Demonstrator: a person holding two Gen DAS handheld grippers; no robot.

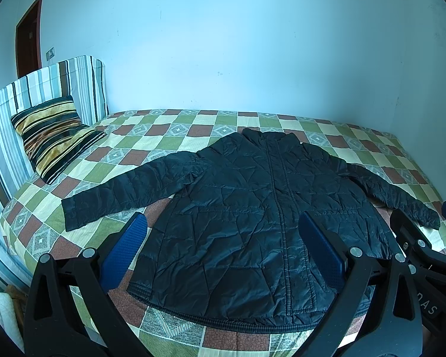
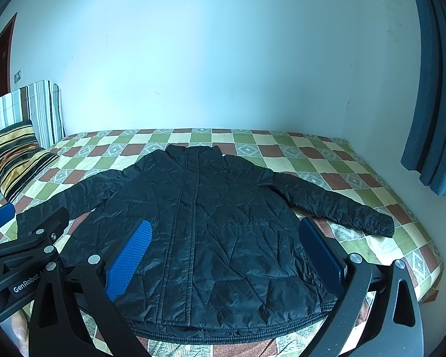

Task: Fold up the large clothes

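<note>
Puffy, soft, slippery-looking coat (image 1: 252, 214). Best grabbed by a sleeve end. Both grippers (image 1: 223, 250) (image 2: 226, 255) wide apart, empty.

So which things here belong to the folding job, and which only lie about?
For the job:
- black jacket, spread flat
- left tool, open
- right tool, open
- bed

Lying about:
- striped pillow
- blue curtain
- door
</note>
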